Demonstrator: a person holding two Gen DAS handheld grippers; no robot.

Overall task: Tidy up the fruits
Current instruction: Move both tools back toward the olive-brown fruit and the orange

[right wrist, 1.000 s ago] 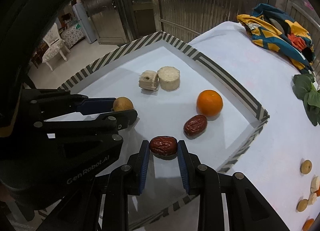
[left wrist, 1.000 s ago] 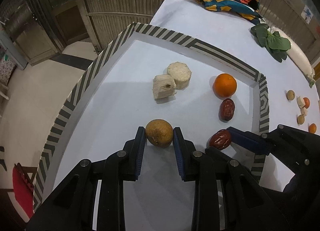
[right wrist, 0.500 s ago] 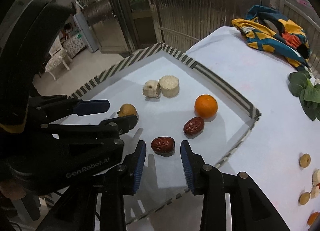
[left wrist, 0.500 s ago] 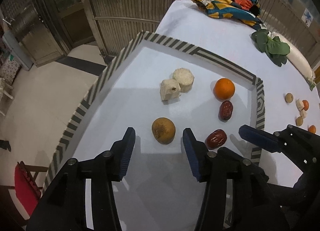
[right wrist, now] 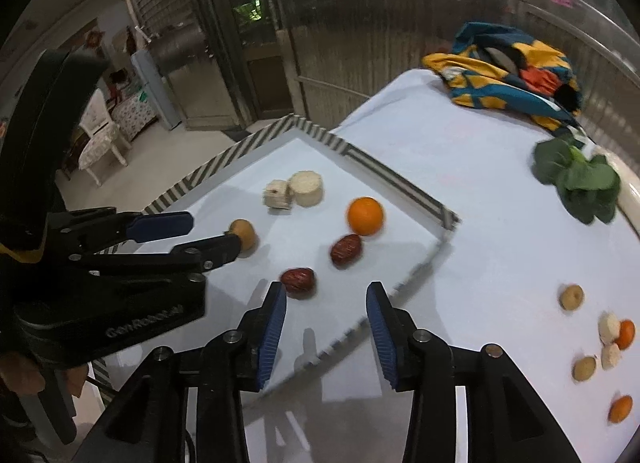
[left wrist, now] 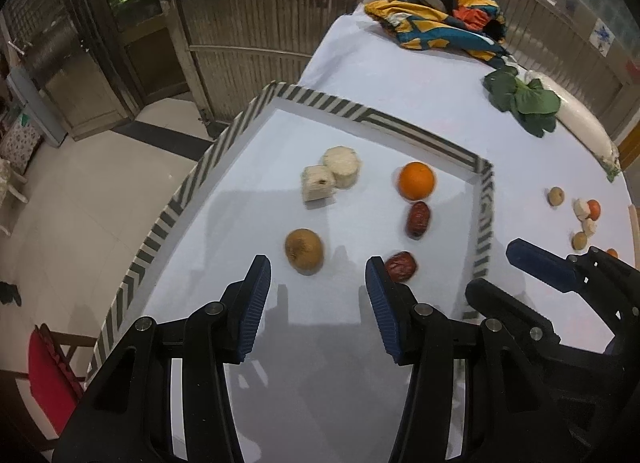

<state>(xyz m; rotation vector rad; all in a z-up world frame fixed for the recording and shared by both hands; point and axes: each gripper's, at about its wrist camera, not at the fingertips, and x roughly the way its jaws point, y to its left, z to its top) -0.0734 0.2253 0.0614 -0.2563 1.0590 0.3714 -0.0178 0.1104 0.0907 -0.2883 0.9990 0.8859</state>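
White tray, striped rim (left wrist: 192, 187), on white-clothed table (left wrist: 420, 75); tiled floor (left wrist: 72, 199) beyond. Left gripper (left wrist: 318, 283) part-open, empty, brown fruit (left wrist: 304, 251) just ahead. Right gripper (right wrist: 326, 305) jaws just opening, empty, red date (right wrist: 298, 281) ahead-left.

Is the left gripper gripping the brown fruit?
No: the left gripper is open and the brown fruit lies free on the tray ahead of it.

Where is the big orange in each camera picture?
Left wrist view: the orange sits right of middle, inside the striped tray, just above a red date.
Right wrist view: the orange is near the middle, up and right of that date.
Shared landmark: the two pale chunks to its left.
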